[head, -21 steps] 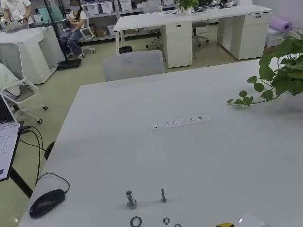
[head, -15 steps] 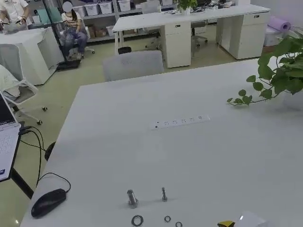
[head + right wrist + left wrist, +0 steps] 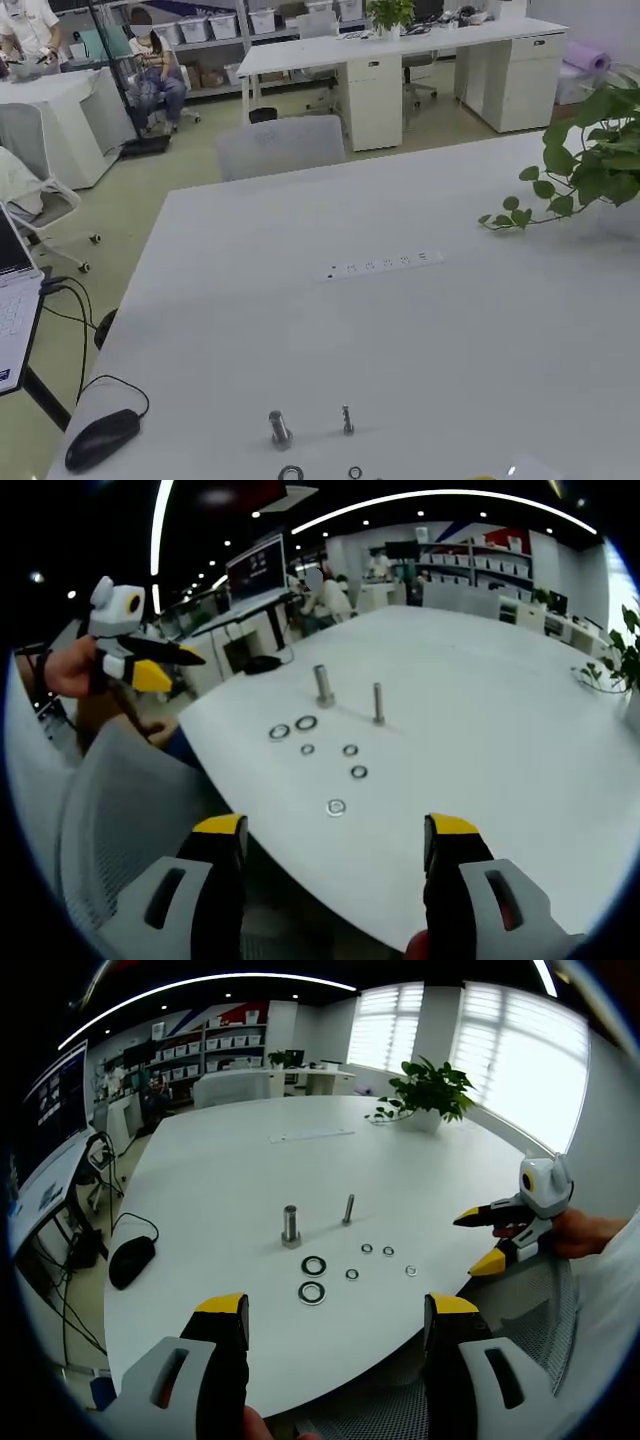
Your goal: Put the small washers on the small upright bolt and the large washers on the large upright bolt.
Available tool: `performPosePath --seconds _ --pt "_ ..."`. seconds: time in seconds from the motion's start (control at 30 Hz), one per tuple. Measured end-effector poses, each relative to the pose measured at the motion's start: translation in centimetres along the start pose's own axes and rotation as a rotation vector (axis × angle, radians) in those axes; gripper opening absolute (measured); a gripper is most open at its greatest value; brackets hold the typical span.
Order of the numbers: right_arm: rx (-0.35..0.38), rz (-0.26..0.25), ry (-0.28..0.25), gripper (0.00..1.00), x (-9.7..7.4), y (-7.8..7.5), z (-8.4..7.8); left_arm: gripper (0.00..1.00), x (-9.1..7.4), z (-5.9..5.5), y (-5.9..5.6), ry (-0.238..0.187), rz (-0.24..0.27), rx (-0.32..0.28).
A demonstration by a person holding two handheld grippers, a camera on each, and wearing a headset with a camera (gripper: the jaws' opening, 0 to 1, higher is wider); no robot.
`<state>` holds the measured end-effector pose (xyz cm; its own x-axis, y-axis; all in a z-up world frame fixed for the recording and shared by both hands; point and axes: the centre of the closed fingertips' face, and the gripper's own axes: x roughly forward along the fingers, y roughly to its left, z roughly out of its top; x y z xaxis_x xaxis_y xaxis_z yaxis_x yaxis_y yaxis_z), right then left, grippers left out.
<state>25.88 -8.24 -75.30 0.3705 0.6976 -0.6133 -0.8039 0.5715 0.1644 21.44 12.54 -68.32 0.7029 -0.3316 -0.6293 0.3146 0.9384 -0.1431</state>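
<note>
Left gripper view had the left gripper [image 3: 336,1305] nearest, its yellow-tipped jaws standing wide apart with nothing between them. It was poised off the near edge of the white table [image 3: 220,1180], probably because no washer had yet been picked. To its right the right gripper [image 3: 468,1246] hung by the same edge, jaws likewise parted and empty, angled in toward the parts. Just past the edge the loose washers lay flat on the tabletop: two large washers [image 3: 312,1292] close together, one behind the other, and four small washers [image 3: 352,1274] scattered just beside them to the right. That layout seemed meant to put each group roughly in front of its own post. Behind them the large bolt [image 3: 291,1226] and the small bolt [image 3: 348,1209] stood apparently on their heads, threads up, near each other but apart. Both shafts were bare, ready to take rings from above. A computer mouse [image 3: 130,1260] sat well off to the left, and a potted plant [image 3: 425,1090] stood at the far side.
</note>
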Motion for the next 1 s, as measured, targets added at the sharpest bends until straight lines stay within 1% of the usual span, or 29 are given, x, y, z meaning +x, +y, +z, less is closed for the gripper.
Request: performPosePath --seconds 0.37,1.0 --pt "-0.002 0.001 -0.002 0.73 -0.02 0.04 0.06 0.71 -0.02 0.06 0.04 -0.001 0.003 0.001" --pt "0.003 0.003 -0.004 0.73 0.01 -0.03 0.07 0.71 -0.34 -0.24 0.38 -0.001 0.015 -0.009"
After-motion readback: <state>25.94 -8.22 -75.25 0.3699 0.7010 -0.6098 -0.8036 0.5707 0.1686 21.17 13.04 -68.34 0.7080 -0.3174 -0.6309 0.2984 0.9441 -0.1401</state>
